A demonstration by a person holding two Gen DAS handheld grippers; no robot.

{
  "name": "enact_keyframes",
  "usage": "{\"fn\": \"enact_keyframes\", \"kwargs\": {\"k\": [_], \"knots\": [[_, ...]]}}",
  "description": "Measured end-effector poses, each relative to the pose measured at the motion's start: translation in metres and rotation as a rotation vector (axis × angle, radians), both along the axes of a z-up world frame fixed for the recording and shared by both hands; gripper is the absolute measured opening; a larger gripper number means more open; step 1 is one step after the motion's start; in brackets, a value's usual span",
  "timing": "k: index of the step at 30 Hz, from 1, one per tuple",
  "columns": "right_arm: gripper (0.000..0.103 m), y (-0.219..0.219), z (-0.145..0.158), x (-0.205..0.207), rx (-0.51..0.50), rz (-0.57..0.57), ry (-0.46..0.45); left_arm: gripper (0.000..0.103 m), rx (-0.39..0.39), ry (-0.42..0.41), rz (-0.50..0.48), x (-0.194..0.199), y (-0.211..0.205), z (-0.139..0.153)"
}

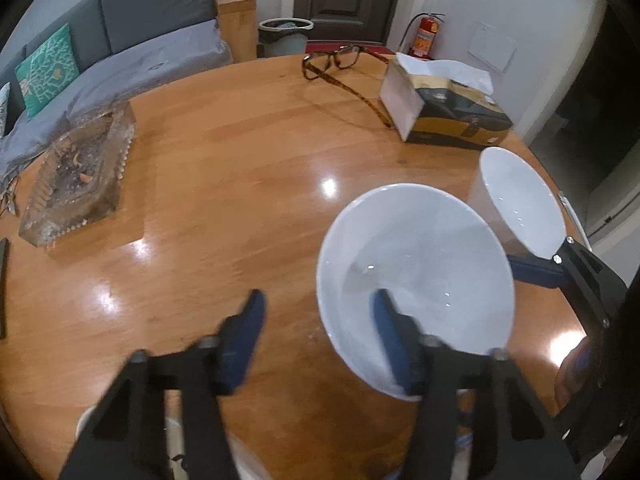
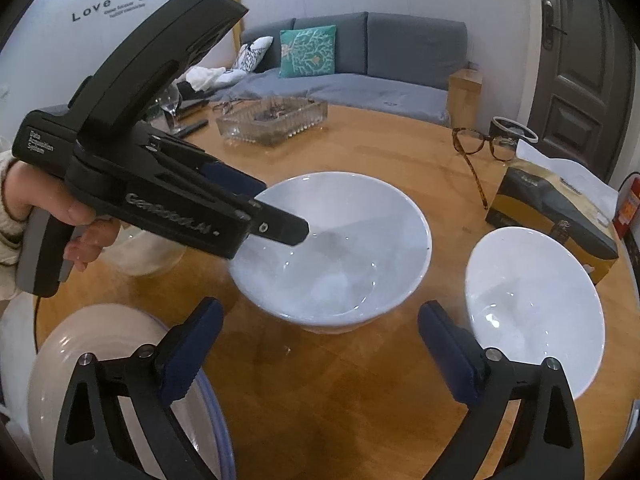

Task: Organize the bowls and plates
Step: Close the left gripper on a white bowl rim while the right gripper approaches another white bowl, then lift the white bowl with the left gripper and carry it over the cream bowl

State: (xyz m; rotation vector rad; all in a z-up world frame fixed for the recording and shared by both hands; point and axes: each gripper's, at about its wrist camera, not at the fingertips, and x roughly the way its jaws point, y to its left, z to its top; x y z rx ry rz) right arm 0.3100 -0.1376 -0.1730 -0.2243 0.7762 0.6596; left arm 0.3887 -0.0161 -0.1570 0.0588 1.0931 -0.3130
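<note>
A large white bowl (image 1: 416,276) (image 2: 332,248) stands on the round wooden table (image 1: 240,184). My left gripper (image 1: 320,312) is open, its right finger inside the bowl and its left finger outside the near rim. It also shows in the right wrist view (image 2: 276,220), reaching over the bowl's left rim. A smaller white bowl (image 1: 520,200) (image 2: 532,300) stands to the right. My right gripper (image 2: 320,328) is open and empty, just in front of the large bowl. A white plate with a bluish rim (image 2: 120,380) lies at the lower left.
A glass ashtray (image 1: 80,184) (image 2: 272,120) sits at the table's far side. Glasses (image 1: 340,64) (image 2: 480,148) and a tissue box (image 1: 444,108) (image 2: 560,208) lie near the small bowl. A wine glass (image 2: 170,104) and a remote stand at the left. A sofa lies beyond.
</note>
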Motion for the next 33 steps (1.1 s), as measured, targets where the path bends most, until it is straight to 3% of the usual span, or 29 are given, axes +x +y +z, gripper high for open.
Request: {"fn": "enact_keyframes", "kwargs": {"k": [4,9,11,21,33], "knots": [[0.089,0.004,-0.002,0.007,0.003,0.007,-0.001,0.026,-0.005,0.001,0.003,0.003,0.0,-0.003],[0.087,0.006,-0.003,0.007,-0.004,0.007,-0.013,0.013,-0.017,0.009,-0.025,0.001,-0.005,-0.003],[0.085,0.007,-0.003,0.006,0.0,0.007,-0.008,0.013,0.015,0.001,-0.032,-0.002,-0.009,-0.003],[0.083,0.006,-0.001,-0.01,-0.002,0.051,0.013,0.014,0.02,0.035,-0.061,-0.019,-0.008,-0.002],[0.09,0.019,-0.01,-0.001,-0.042,0.05,0.009,0.012,0.024,0.039,-0.04,-0.008,-0.009,-0.016]]}}
